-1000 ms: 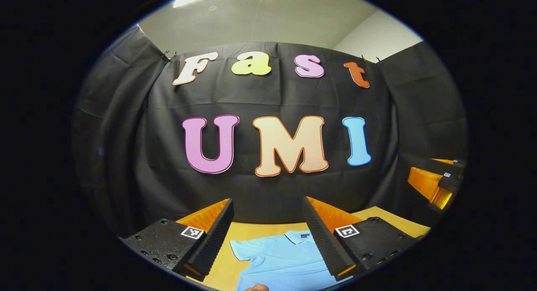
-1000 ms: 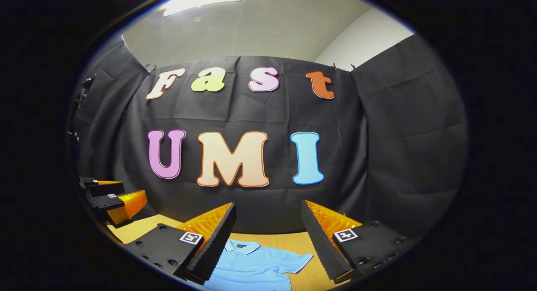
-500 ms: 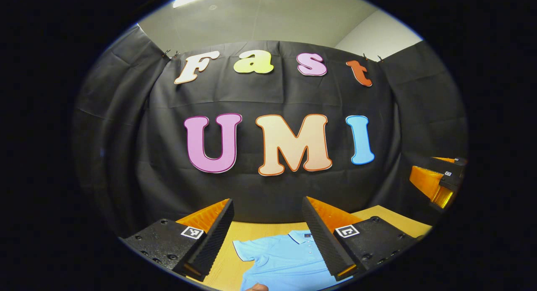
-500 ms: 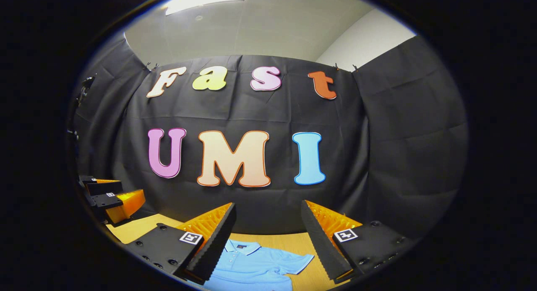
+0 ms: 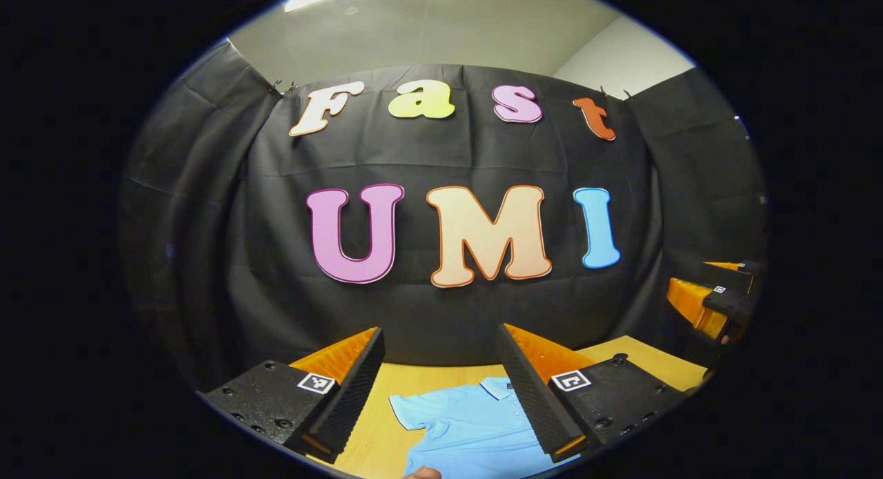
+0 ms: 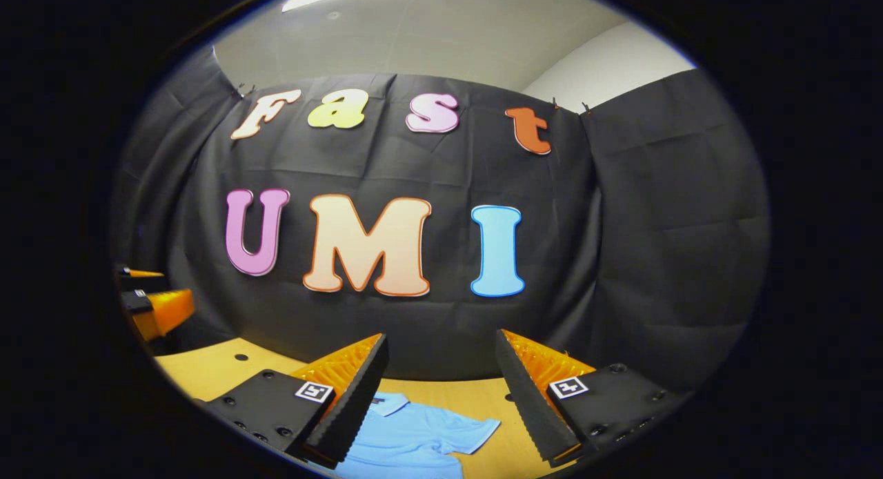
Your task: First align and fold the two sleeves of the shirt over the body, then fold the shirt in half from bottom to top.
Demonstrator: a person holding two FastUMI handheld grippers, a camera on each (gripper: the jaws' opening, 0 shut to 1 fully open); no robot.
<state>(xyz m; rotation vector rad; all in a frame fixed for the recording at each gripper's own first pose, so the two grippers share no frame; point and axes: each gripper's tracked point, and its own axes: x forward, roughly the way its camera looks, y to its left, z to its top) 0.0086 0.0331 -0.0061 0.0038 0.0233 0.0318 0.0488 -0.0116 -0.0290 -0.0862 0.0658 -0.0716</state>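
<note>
A: Where is the shirt (image 5: 469,427)?

B: It lies flat on the wooden tabletop (image 5: 386,382), light blue, collar toward the far edge by the black cloth wall (image 5: 441,154). Both sleeves are spread out to the sides, nothing folded over the body.

A: And the left gripper (image 5: 441,389)?

B: Its fingers stand wide apart above the near part of the table, released, gripping nothing. Between them, the left gripper view shows one sleeve, the collar and the button placket.

A: The right gripper (image 6: 441,389)?

B: Also spread open and empty. The right gripper view shows the shirt (image 6: 414,437) from its other side: the collar peeking past one finger and the opposite sleeve reaching toward the middle of the tabletop (image 6: 207,365).

A: Anything one view has that the other lacks?

B: The left gripper view catches a fingertip (image 5: 422,473) of the person's at its bottom edge, over the shirt's near part. It also shows the right gripper (image 5: 717,303) far off at the right. The right gripper view shows the left gripper (image 6: 155,306) at its left, and small dark holes in the tabletop.

A: What differs from half a second ago?

B: In the right gripper view the wall has slid left and a little up, and the left gripper sits closer to the picture's rim. The left gripper view has barely shifted. The shirt has not moved.
</note>
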